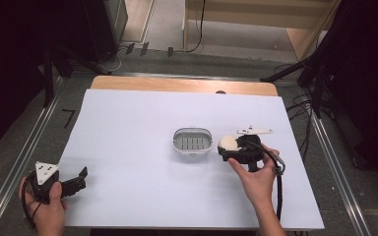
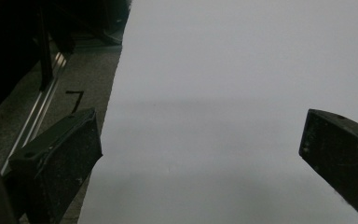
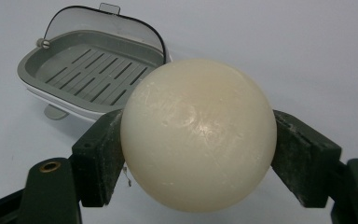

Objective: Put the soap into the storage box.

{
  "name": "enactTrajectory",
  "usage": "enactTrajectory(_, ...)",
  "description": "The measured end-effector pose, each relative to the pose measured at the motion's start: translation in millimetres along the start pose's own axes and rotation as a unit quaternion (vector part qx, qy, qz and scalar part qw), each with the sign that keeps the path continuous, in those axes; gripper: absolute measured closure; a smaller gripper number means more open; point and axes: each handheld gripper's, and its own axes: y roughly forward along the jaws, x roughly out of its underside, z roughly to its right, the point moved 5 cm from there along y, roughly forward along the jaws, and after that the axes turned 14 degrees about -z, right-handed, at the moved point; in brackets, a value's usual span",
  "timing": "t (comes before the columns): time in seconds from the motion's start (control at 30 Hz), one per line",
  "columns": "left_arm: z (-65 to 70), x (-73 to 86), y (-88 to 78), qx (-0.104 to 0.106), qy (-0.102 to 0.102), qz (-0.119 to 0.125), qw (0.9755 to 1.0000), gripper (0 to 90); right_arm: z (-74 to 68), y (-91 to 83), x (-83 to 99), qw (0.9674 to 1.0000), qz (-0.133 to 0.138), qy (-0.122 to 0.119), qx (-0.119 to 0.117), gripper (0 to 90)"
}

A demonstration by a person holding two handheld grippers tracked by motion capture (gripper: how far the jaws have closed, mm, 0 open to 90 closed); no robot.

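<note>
Holding a cream-white round soap bar in our right gripper: in the right gripper view both black jaws press its sides, one left, one right, and the bar bulges out above and in front of them. Surface looks smooth and waxy, with a faint ring mark and a small glare spot near the middle.

In the high view the right gripper sits just right of the soap dish, close but apart from it. The right hand wraps the handle from below, cable trailing down toward the table edge, grey three-cornered plate sticking out on top.

Soap dish: grey slotted tray inside a white oval shell. In the right gripper view it lies beyond the soap, up and to the left, with a clear lid standing up along its far rim. Tray is bare, slots all visible. The soap is off the table sheet and not touching the dish.

Our left gripper is well apart from all that, at the near left corner of the white table sheet, held in the left hand. In the left gripper view its jaws stand wide apart with nothing between them, just white sheet, and grey floor with a metal rail off to the left
</note>
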Motion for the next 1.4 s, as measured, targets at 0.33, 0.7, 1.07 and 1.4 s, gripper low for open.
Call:
enactTrajectory(0.33, -0.1, 0.1, -0.3, 0.002, 0.0, 0.0, 1.0, 0.0, -10.4, -0.9, -10.9, 0.9999, 0.006, -0.012, -0.003, 24.8)
enactTrajectory(0.7, -0.3, 0.2, -0.4, 0.003, -0.001, 0.0, 1.0, 0.0, -21.3, 2.3, -20.3, 0.9997, 0.005, -0.023, -0.006, 24.8)
enactTrajectory(1.07, -0.3, 0.2, -0.4, 0.003, -0.001, 0.0, 1.0, 0.0, -28.7, 5.6, -28.0, 0.9995, 0.007, -0.027, -0.011, 24.8)
enactTrajectory(1.4, -0.4, 0.1, -0.3, 0.003, -0.002, 0.0, 1.0, 0.0, -38.9, 8.8, -35.0, 0.9993, 0.01, -0.033, -0.017, 24.8)
